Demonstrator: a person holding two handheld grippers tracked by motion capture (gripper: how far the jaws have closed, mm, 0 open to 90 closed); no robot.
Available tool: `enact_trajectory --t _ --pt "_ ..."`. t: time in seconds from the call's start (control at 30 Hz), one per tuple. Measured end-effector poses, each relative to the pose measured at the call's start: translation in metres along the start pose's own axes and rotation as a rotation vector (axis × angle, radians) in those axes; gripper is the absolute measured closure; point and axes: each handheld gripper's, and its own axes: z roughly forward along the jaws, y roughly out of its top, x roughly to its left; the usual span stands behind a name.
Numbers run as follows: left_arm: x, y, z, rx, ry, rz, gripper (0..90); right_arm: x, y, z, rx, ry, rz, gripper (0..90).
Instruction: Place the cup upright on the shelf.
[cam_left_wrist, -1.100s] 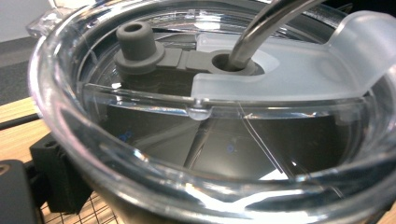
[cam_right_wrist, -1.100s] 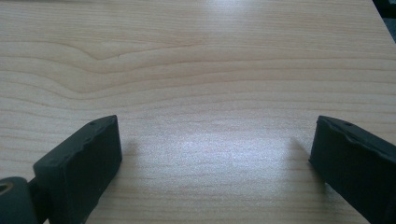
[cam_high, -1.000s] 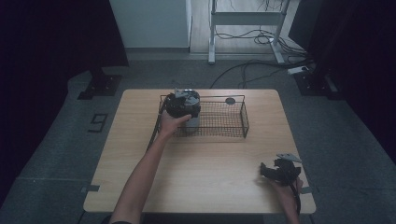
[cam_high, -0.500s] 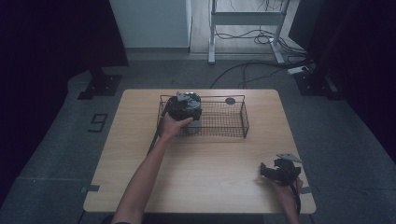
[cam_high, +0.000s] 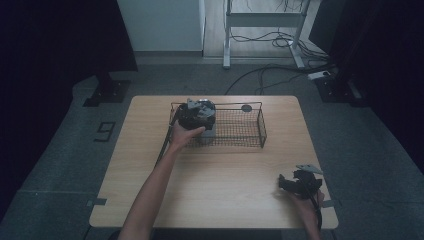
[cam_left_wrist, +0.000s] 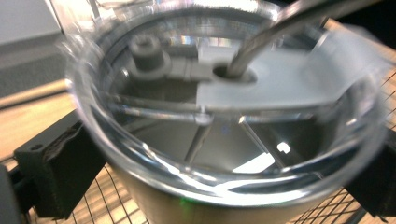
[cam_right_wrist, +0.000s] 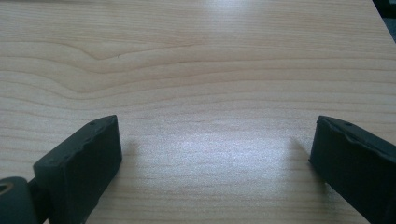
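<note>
A steel tumbler (cam_left_wrist: 224, 154) with a clear lid and a metal straw (cam_left_wrist: 261, 42) sits between the jaws of my left gripper (cam_left_wrist: 217, 177), which is shut on its sides. In the high view the left gripper (cam_high: 197, 117) holds the tumbler (cam_high: 207, 132) at the left end of a black wire basket (cam_high: 240, 130); whether it rests on the mesh I cannot tell. The basket's mesh (cam_left_wrist: 107, 205) shows under the tumbler. My right gripper (cam_high: 287, 182) lies low over the table near the front right corner. It (cam_right_wrist: 215, 163) is open, with bare wood between its jaws.
The wooden table (cam_high: 225, 175) stretches between the basket and the right gripper. A small dark round object (cam_high: 246, 108) lies just behind the basket. Cables and a metal frame stand on the floor beyond the table's far edge.
The left gripper with the tumbler has shifted slightly lower and nearer at the basket's left end. The right gripper has stayed in place.
</note>
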Motion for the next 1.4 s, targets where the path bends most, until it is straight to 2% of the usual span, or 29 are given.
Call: enact_trajectory --t 0.03,0.33,0.43,0.53,0.9,0.97,1.03,1.23,1.4 --pt "0.0 0.002 -0.002 -0.007 0.011 -0.004 0.0 0.0 0.0 0.0 0.0 0.0 0.0 1.9" --pt "0.002 0.004 -0.015 -0.027 0.015 -0.002 0.0 0.0 0.0 0.0 0.0 0.0 0.0 1.9" --pt "0.001 0.005 -0.02 -0.034 0.043 0.012 0.0 0.0 0.0 0.0 0.0 0.0 0.0 1.9" --pt "0.001 0.007 -0.03 -0.064 0.031 0.002 0.0 0.0 0.0 0.0 0.0 0.0 0.0 1.9" --pt "-0.004 0.004 -0.05 -0.07 0.017 0.031 0.0 0.0 0.0 0.0 0.001 0.0 0.0 1.9" --pt "-0.007 0.002 -0.055 -0.058 0.036 0.048 0.0 0.0 0.0 0.0 0.0 0.0 0.0 1.9" --pt "-0.008 0.0 -0.058 -0.055 0.035 0.053 0.1 0.0 0.0 0.0 0.0 -0.001 0.0 1.9" --pt "-0.014 -0.008 -0.07 -0.038 0.003 0.067 0.1 0.0 0.0 0.0 0.0 -0.001 0.0 1.9" --pt "-0.02 -0.019 -0.082 -0.051 -0.043 0.047 1.2 0.0 0.0 0.0 0.0 -0.001 -0.001 1.9"
